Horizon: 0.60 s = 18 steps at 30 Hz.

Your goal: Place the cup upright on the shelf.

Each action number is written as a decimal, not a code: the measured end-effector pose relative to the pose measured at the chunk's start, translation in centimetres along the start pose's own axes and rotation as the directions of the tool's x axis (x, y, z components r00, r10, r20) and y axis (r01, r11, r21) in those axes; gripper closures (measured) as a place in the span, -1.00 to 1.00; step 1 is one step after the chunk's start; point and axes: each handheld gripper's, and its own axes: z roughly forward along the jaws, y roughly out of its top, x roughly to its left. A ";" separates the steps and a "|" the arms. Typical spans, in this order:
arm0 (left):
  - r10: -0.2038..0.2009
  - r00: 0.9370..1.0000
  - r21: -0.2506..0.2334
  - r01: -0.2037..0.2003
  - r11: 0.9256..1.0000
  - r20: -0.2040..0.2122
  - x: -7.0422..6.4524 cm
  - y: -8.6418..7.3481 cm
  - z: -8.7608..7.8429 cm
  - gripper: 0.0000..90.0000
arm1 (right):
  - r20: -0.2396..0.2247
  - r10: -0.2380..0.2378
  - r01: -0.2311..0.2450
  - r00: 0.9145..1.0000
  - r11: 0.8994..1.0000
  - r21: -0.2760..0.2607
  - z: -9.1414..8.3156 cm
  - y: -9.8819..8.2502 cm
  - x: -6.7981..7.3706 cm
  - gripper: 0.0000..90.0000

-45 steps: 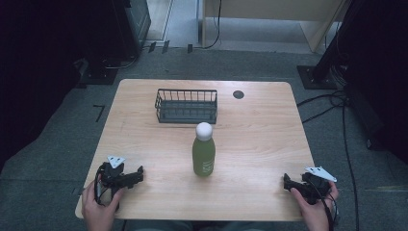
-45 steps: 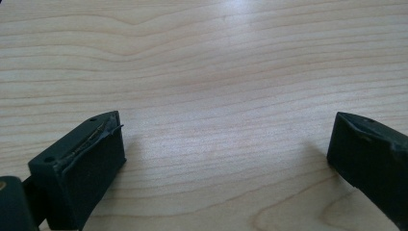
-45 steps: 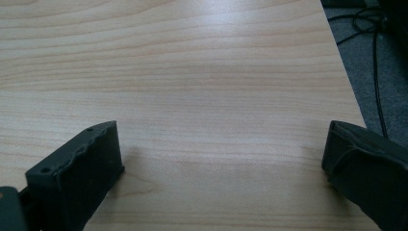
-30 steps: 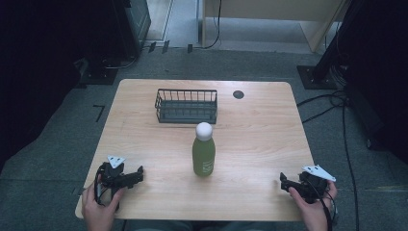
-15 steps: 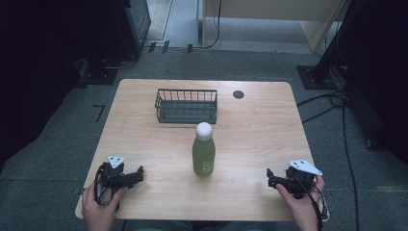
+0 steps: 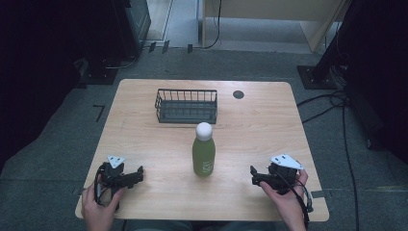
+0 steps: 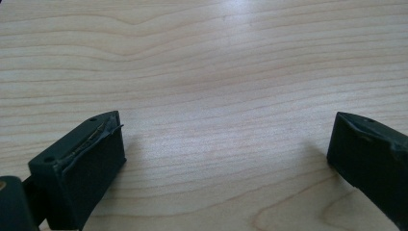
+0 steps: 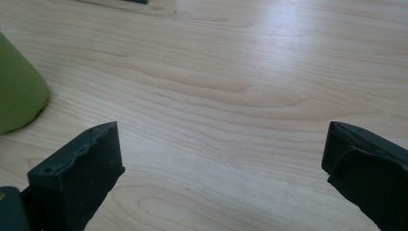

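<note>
A green bottle point(image 6: 204, 155) with a white cap stands upright in the middle of the wooden table point(image 6: 250, 125); its base shows at the left edge of the right gripper view as a green bottle point(image 8: 17, 91). A dark wire basket point(image 6: 186, 106) sits behind it. My left gripper point(image 6: 139, 173) rests near the front left corner, open, nothing between its jaws; its own view shows the left gripper point(image 7: 226, 144) over bare wood. My right gripper point(image 6: 252, 176) is at the front right, open, pointing toward the bottle and apart from it, seen close as the right gripper point(image 8: 221, 144).
A round dark grommet hole point(image 6: 238, 94) lies at the table's back right. Grey carpet, cables point(image 6: 332, 103) and dark furniture surround the table. Bare wood stretches between both grippers and the bottle.
My right gripper has slid left along the front edge, closer to the bottle. The left gripper, bottle and basket have stayed put.
</note>
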 end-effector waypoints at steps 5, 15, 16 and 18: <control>0.000 1.000 0.000 0.000 1.000 0.000 0.0 0.0 0.0 -1.00 | -0.036 -0.014 0.014 0.999 1.000 -0.005 0.3 0.6 1.4 -1.00; 0.000 1.000 0.000 0.000 1.000 0.000 0.0 0.0 0.0 -1.00 | -0.079 -0.038 0.037 0.996 0.999 -0.010 0.8 1.2 3.6 -1.00; 0.000 1.000 0.000 0.000 1.000 0.000 0.0 0.0 0.0 -1.00 | -0.081 -0.040 0.039 0.996 0.999 -0.011 0.8 1.2 3.7 -1.00; 0.000 1.000 0.000 0.000 1.000 0.000 0.0 0.0 0.0 -1.00 | -0.086 -0.037 0.036 0.996 0.999 -0.010 0.9 1.3 3.9 -1.00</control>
